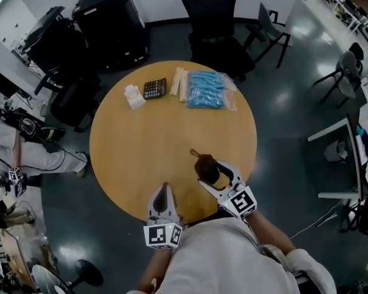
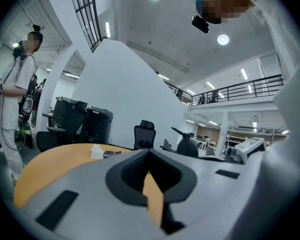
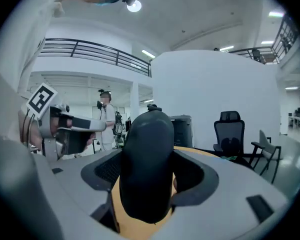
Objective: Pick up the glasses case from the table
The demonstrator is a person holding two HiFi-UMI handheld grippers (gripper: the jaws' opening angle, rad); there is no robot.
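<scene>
The glasses case point(image 1: 207, 168) is a dark, rounded pouch held just above the near right part of the round wooden table point(image 1: 141, 146). My right gripper point(image 1: 211, 173) is shut on it, and in the right gripper view the case point(image 3: 147, 164) stands upright and fills the gap between the jaws. My left gripper point(image 1: 164, 192) hovers at the table's near edge, left of the case, with its jaws together and nothing in them. In the left gripper view the left gripper point(image 2: 152, 184) shows only a thin wedge of table between its jaws.
At the far side of the table lie a calculator point(image 1: 154, 89), a white object point(image 1: 134, 97), pale sticks point(image 1: 178, 83) and a blue packet point(image 1: 207, 89). A black office chair point(image 1: 211, 17) stands beyond. A person point(image 1: 12, 146) is at the left.
</scene>
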